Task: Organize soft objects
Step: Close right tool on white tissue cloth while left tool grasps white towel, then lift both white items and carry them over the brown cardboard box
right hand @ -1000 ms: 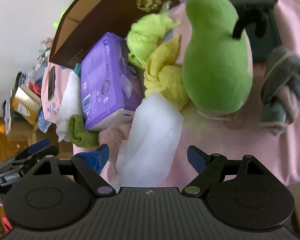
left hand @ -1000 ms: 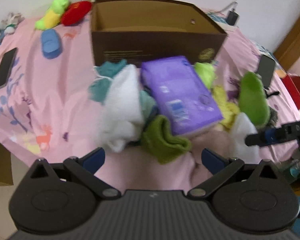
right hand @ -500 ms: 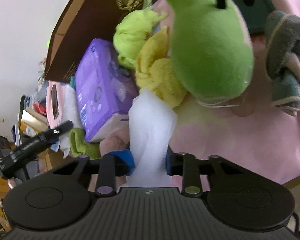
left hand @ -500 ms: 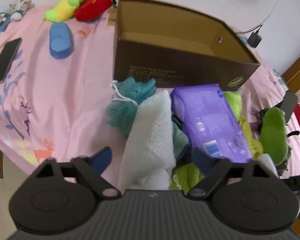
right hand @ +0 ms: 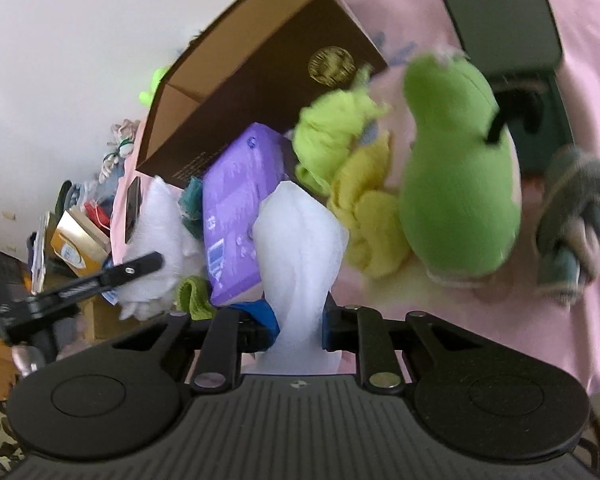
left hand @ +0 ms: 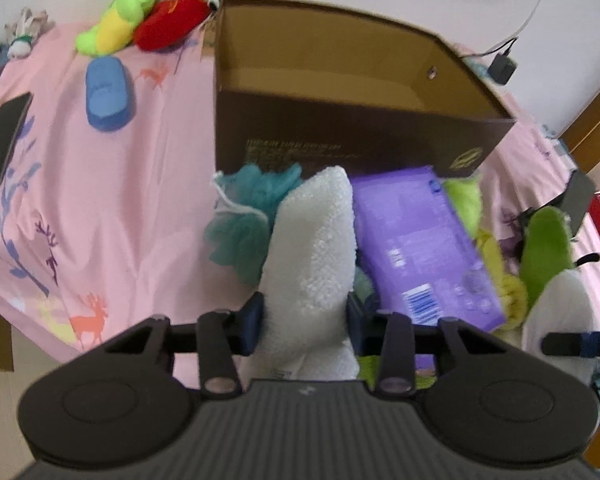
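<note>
Both grippers have closed — the left gripper (left hand: 305,316) now pinches the white fluffy towel (left hand: 314,256), the right gripper (right hand: 298,322) the white translucent bag (right hand: 302,248).

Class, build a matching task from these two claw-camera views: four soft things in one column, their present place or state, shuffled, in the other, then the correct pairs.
Things
1. fluffy white towel
2. smooth white cloth
3. red plush
4. green pear plush

Places or states
A. lies beside the yellow cloth
B. clamped in the left claw
C. left of the brown box, near the wall
D. clamped in the right claw

Pairs: 1-B, 2-D, 3-C, 4-A
</note>
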